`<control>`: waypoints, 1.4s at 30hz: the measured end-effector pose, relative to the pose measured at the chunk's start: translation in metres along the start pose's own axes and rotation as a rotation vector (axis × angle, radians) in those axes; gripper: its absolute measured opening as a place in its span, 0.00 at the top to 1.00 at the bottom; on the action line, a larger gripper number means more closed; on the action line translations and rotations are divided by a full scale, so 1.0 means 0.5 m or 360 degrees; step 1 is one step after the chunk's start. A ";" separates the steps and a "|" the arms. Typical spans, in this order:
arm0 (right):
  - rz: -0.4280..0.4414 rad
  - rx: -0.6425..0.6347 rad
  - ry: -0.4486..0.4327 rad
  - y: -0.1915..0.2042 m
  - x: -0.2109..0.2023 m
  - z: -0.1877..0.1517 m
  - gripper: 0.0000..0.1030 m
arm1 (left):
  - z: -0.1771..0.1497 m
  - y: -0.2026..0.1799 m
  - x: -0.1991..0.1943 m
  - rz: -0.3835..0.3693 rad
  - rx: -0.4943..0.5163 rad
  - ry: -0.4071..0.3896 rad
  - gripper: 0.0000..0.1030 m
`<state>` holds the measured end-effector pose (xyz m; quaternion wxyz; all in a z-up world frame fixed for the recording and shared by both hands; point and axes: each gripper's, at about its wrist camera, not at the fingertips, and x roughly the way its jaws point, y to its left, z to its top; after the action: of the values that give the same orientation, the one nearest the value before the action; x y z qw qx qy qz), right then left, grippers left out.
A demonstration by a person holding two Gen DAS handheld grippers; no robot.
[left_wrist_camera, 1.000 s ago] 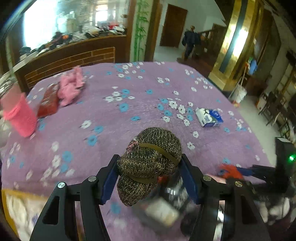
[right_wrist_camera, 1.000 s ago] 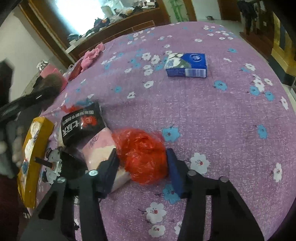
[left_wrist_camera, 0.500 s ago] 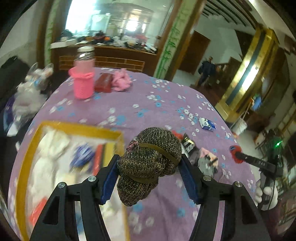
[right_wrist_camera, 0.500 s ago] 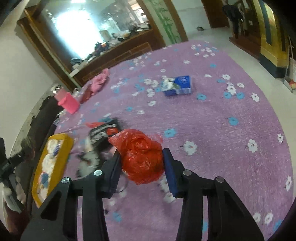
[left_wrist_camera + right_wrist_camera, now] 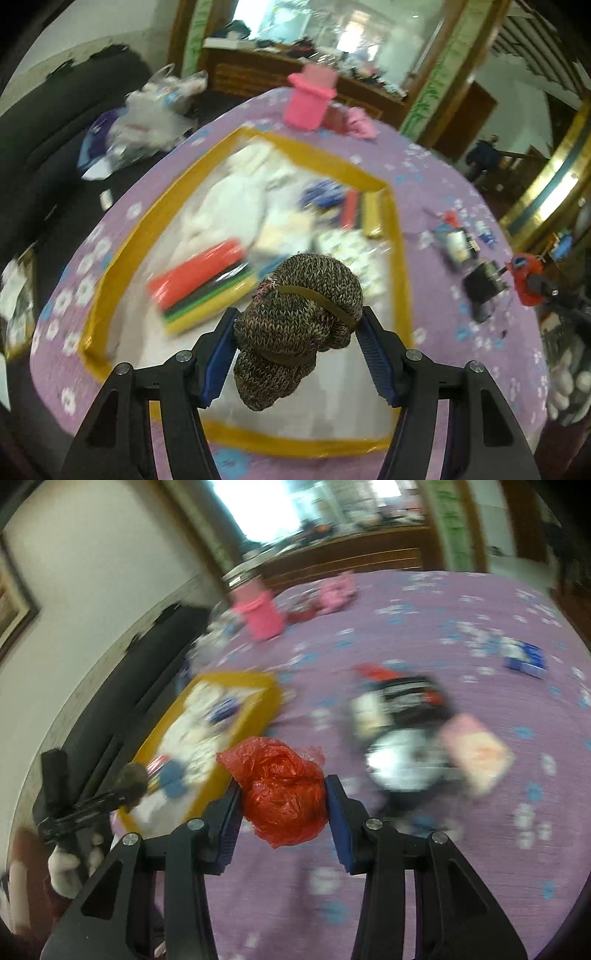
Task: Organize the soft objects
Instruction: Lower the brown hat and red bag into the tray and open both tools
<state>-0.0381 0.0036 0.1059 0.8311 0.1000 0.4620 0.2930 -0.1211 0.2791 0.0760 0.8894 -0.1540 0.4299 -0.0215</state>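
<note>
Over the yellow-rimmed tray [image 5: 402, 258], the left gripper [image 5: 295, 334] is now hovering, jaws clenched on the knitted bundle [image 5: 295, 325], while the right gripper [image 5: 282, 797], grasping the red bag [image 5: 282, 792], is swinging toward the tray at ten o'clock, so both drops look near.

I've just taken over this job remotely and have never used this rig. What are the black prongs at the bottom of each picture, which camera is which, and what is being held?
The prongs are two hand-held grippers, each carrying a fisheye camera that looks along its fingers.

Left wrist view: the left gripper is shut on a brown knitted bundle bound by a band, above a yellow-rimmed tray of blurred items.

Right wrist view: the right gripper is shut on a crumpled red plastic bag, over the purple floral tablecloth. On the cloth lie a pink cup, a blue packet and a blurred heap of packets.
</note>
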 end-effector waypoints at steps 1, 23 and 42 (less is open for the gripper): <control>0.0024 -0.0047 0.0029 0.031 0.018 -0.002 0.60 | -0.008 0.010 -0.002 0.0016 -0.0014 0.0013 0.39; 0.0139 -0.0457 0.0505 0.316 0.307 -0.081 0.59 | 0.007 0.071 0.012 0.0189 -0.0222 -0.0077 0.27; -0.0044 -0.0709 0.0341 0.384 0.291 -0.108 0.54 | -0.039 0.117 -0.113 0.0156 -0.0312 -0.0384 0.19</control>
<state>-0.1003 0.2374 0.0567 0.7828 -0.1236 0.4729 0.3851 -0.1773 0.3395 0.0902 0.9152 -0.2203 0.3271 0.0827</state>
